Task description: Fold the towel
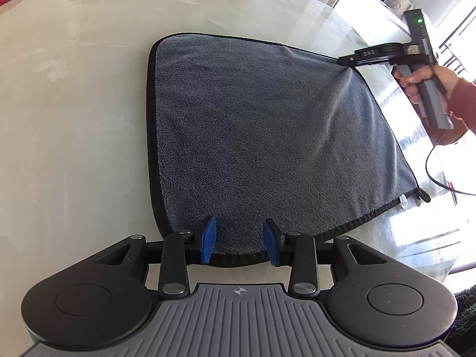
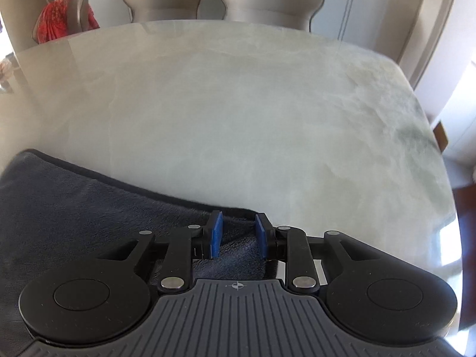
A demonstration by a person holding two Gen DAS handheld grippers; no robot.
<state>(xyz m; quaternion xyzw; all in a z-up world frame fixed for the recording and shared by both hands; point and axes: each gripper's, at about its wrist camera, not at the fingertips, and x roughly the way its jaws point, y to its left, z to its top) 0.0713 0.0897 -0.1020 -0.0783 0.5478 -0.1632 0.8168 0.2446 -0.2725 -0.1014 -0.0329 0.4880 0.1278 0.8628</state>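
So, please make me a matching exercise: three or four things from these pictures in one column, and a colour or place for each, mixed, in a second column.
Things:
1. fluffy towel
2. towel's stitched border
3. left gripper pads
4. cloth on the far chair

Descriptions:
A. red
B. black
C. blue
D. grey, spread on the pale marble table

Pairs: 1-D, 2-B, 3-C, 4-A
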